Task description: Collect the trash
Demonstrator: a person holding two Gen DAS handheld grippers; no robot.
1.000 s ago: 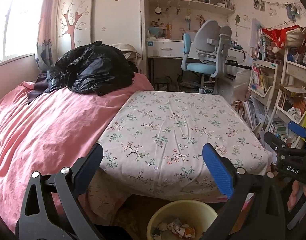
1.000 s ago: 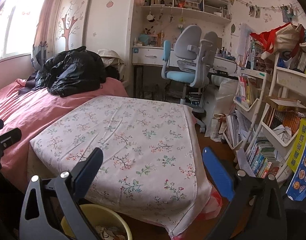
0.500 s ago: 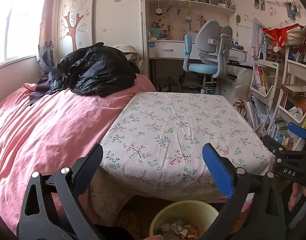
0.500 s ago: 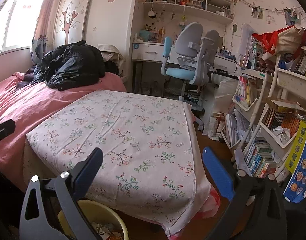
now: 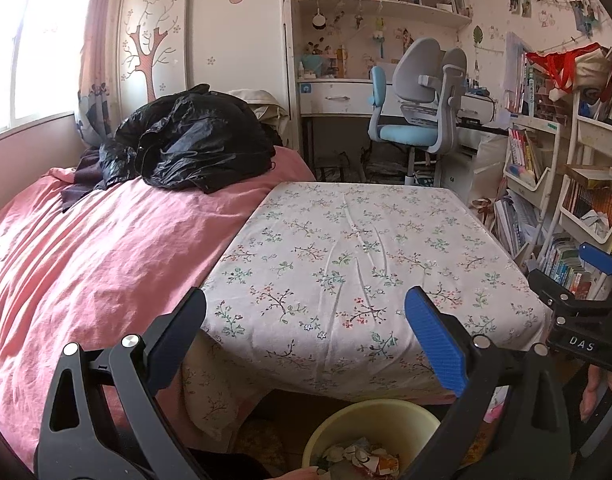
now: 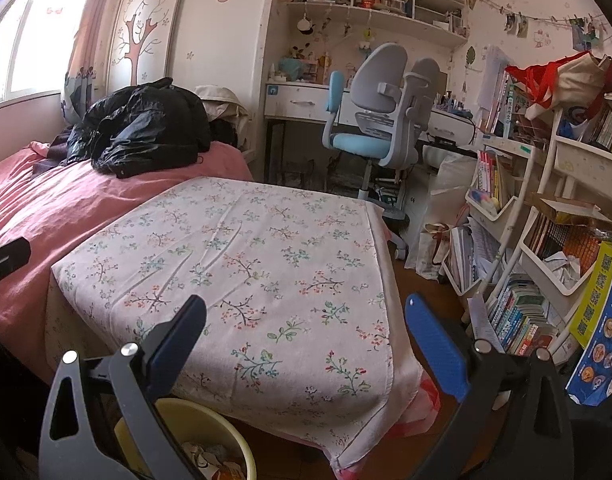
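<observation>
A yellow bin (image 5: pixel 380 428) stands on the floor just below the near edge of the low table, and it holds a heap of crumpled paper and wrappers (image 5: pixel 362 458). In the right wrist view the same bin (image 6: pixel 185 416) shows at the lower left, partly hidden behind the gripper's near finger, with scraps visible inside.

The left gripper (image 5: pixel 306 328) hangs above the bin and the table's front edge. Its jaws stand wide apart and nothing is between them; the blue pad of one finger (image 5: pixel 434 344) faces inward. The right gripper (image 6: pixel 306 332) is likewise spread wide and carries nothing, poised over the near right corner of the table. From the left wrist view the right gripper's black body appears at the far right, and a bit of the person's hand seems to show below it, though the edge distortion makes that hard to confirm.

The table wears a white cloth with small floral sprigs (image 5: pixel 358 248), lightly creased down the middle. To its left lies a bed under a pink cover (image 5: pixel 85 248), touching the table's side. A rumpled black jacket (image 5: pixel 189 140) sits at the bed's far end, near the window. Beyond the table stand a grey and blue desk chair (image 5: pixel 418 112) and a white desk. Book racks (image 6: pixel 546 240) crowded with books line the right side.
</observation>
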